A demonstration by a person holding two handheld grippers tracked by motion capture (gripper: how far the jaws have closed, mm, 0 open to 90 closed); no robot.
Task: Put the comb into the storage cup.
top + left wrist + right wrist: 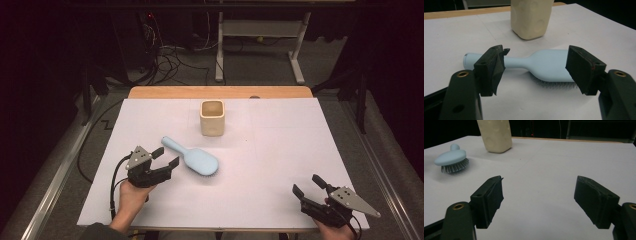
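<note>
A light blue hairbrush [192, 156] lies bristles down on the white table cover, its handle pointing to the far left. My left gripper [166, 156] is open just left of it, and in the left gripper view the hairbrush [541, 64] sits right beyond the spread jaws of the left gripper [536, 68], not touched by them. A cream square cup [212, 118] stands upright behind the brush. My right gripper [307, 186] is open near the front right corner, with nothing between its jaws. In its own view the right gripper [537, 198] faces bare cover, with the hairbrush [451, 158] and cup [495, 135] far off.
The white cover [280, 150] spans most of the wooden table [220, 92], whose far edge shows as a bare strip. Beyond the table are cables on the floor [170, 55] and a white desk frame [260, 40]. A metal rail [55, 175] runs along the left side.
</note>
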